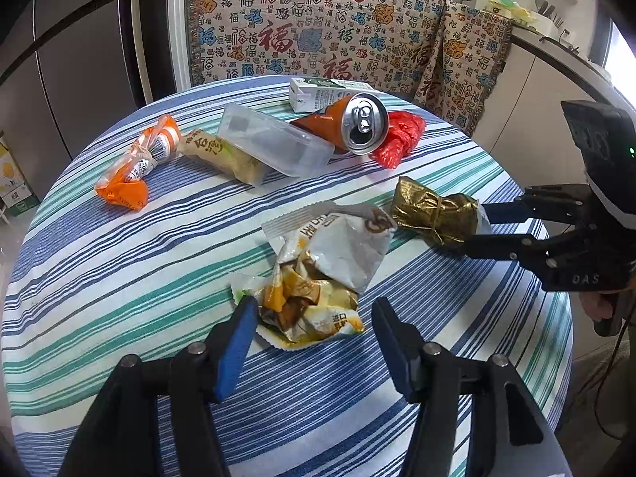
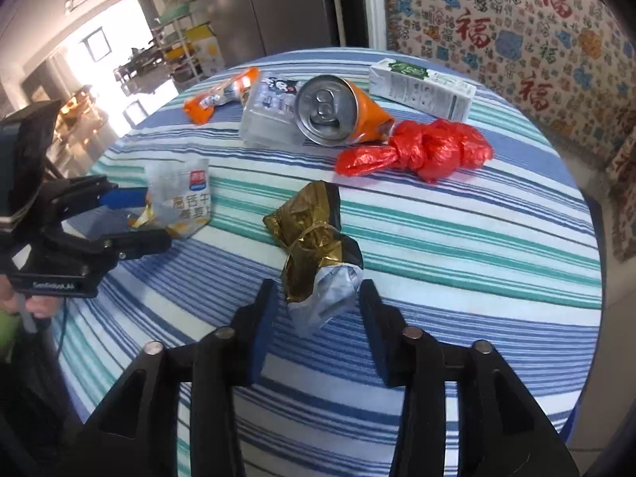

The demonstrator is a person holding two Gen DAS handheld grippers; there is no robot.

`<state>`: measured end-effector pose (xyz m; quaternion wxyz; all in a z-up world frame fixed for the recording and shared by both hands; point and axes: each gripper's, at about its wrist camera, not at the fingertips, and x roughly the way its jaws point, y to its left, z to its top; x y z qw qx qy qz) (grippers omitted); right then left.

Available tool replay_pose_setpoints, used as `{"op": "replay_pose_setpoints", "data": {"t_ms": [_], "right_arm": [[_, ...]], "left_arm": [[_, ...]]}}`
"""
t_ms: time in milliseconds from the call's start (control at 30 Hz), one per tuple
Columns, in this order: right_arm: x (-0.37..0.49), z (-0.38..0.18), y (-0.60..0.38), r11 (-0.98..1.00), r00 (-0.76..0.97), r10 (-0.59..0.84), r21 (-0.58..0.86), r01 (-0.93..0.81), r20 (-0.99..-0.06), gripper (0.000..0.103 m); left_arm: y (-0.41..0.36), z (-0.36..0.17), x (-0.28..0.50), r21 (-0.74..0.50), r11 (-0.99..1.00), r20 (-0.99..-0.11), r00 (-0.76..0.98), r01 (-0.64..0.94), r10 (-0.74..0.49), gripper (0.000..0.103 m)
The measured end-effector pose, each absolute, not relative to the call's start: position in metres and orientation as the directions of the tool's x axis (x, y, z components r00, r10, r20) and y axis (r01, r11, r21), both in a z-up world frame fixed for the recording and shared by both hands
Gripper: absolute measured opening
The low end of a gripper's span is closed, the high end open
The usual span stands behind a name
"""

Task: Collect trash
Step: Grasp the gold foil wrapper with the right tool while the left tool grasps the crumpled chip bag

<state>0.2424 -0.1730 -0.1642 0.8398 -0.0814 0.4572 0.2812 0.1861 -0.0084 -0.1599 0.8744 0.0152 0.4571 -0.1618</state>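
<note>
A crumpled white and yellow snack bag [image 1: 322,274] lies on the striped round table [image 1: 119,262]. My left gripper [image 1: 314,310] is open with its jaws on either side of the bag's near end; it also shows in the right wrist view [image 2: 151,214] around the same bag [image 2: 183,198]. A knotted gold foil wrapper [image 2: 314,238] lies mid-table. My right gripper [image 2: 316,298] is open around its silver near end; it shows in the left wrist view [image 1: 477,226] at the gold wrapper [image 1: 433,210].
Farther back lie an orange can [image 1: 357,123], a red plastic bag [image 1: 401,139], a milk carton [image 1: 326,93], a clear plastic box [image 1: 274,145], a beige snack pack [image 1: 222,155] and an orange wrapper [image 1: 139,163]. A patterned cloth-covered chair [image 1: 318,28] stands behind the table.
</note>
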Motion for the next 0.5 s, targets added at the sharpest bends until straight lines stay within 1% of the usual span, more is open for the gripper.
{"op": "replay_pose_setpoints", "data": {"t_ms": [33,67,233,267,300,333,367,400,433,467,500], "right_arm": [[0.239,-0.161,-0.174,0.836,0.45,0.386,0.099,-0.539,-0.805,0.072],[0.238,-0.159,-0.174,0.84,0.469,0.379,0.083,-0.537,-0.797,0.074],[0.253,-0.158,-0.166,0.836,0.494,0.385,0.069,-0.544,-0.779,0.072],[0.255,-0.16,-0.162,0.834,0.491,0.382,0.063,-0.548,-0.783,0.067],[0.258,-0.163,-0.157,0.83,0.48,0.375,0.057,-0.555,-0.793,0.044],[0.261,-0.167,-0.153,0.826,0.461,0.365,0.053,-0.561,-0.809,0.029],[0.262,-0.168,-0.152,0.83,0.458,0.36,0.055,-0.556,-0.813,0.028],[0.261,-0.167,-0.154,0.836,0.454,0.364,0.071,-0.544,-0.813,0.026],[0.259,-0.165,-0.156,0.842,0.45,0.366,0.084,-0.533,-0.814,0.026],[0.256,-0.161,-0.159,0.847,0.46,0.369,0.089,-0.524,-0.808,0.025],[0.252,-0.158,-0.163,0.853,0.469,0.372,0.096,-0.512,-0.801,0.025]], "left_arm": [[-0.009,-0.16,0.187,-0.119,0.947,-0.802,0.534,0.298,-0.269,0.064],[-0.01,-0.16,0.188,-0.113,0.948,-0.801,0.537,0.298,-0.264,0.064],[-0.01,-0.164,0.198,-0.108,0.954,-0.804,0.54,0.279,-0.249,0.064],[-0.011,-0.165,0.199,-0.1,0.955,-0.803,0.545,0.278,-0.242,0.064],[-0.011,-0.166,0.199,-0.094,0.957,-0.802,0.549,0.275,-0.236,0.064],[-0.012,-0.166,0.199,-0.092,0.958,-0.802,0.55,0.271,-0.232,0.062],[-0.012,-0.165,0.199,-0.093,0.959,-0.8,0.554,0.268,-0.232,0.052],[-0.013,-0.164,0.198,-0.102,0.957,-0.797,0.554,0.27,-0.241,0.045],[-0.014,-0.162,0.197,-0.108,0.957,-0.794,0.556,0.27,-0.246,0.044],[-0.015,-0.161,0.196,-0.118,0.956,-0.792,0.556,0.269,-0.254,0.04],[-0.016,-0.16,0.196,-0.128,0.955,-0.79,0.554,0.267,-0.261,0.033]]}}
